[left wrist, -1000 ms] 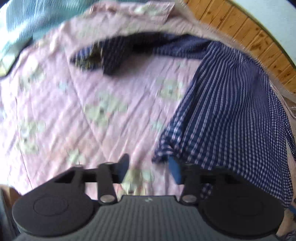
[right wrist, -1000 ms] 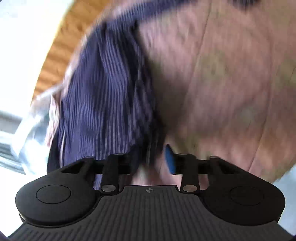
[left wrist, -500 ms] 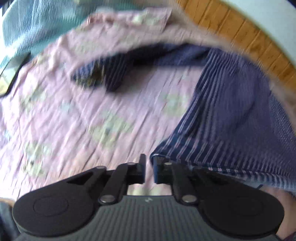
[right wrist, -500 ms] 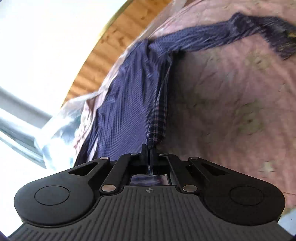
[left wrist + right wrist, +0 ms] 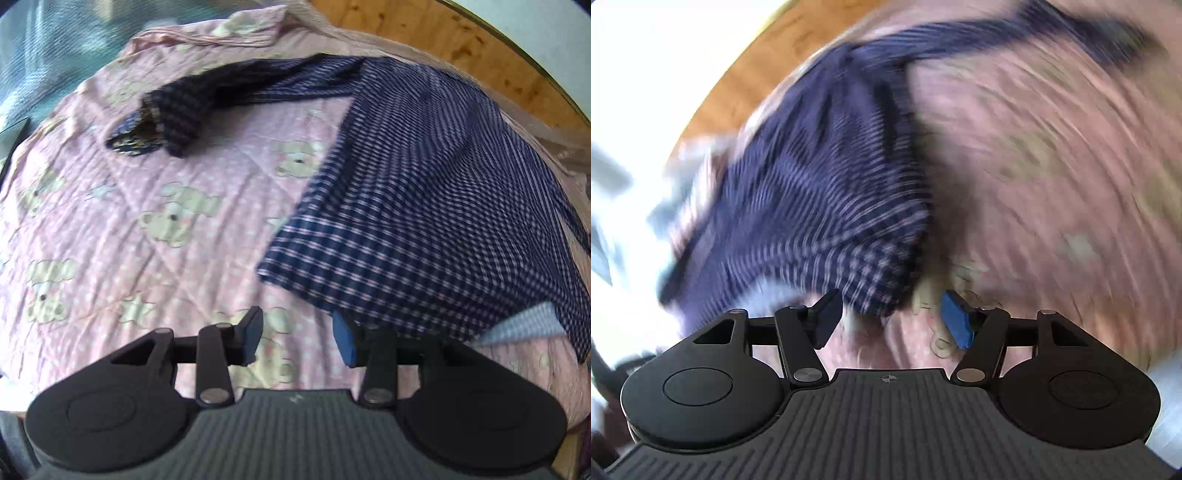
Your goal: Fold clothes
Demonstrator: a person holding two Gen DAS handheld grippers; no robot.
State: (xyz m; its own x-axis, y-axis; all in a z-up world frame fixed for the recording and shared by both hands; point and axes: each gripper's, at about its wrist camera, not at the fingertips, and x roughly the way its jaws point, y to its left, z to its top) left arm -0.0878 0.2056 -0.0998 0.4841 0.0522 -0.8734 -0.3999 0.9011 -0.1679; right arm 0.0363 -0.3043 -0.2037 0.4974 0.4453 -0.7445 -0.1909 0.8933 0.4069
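A navy checked shirt lies spread on a pink quilt printed with bears. One sleeve stretches to the far left and ends in a crumpled cuff. My left gripper hovers at the shirt's near hem; its jaws are opening, with only quilt between them, and the hem drapes just past the right finger. In the blurred right wrist view the same shirt fills the left half. My right gripper has its jaws opening wide, and the shirt's corner hangs loose just beyond the fingertips.
A teal blanket lies past the quilt's far left edge. A wooden bed frame curves along the far right. A dark flat object sits at the left edge. A pale lining patch shows under the shirt's near right corner.
Both grippers closed on the shirt's hem half a second ago and have since opened off it. The shirt has settled flatter on the quilt. The right wrist view has swung and rolled.
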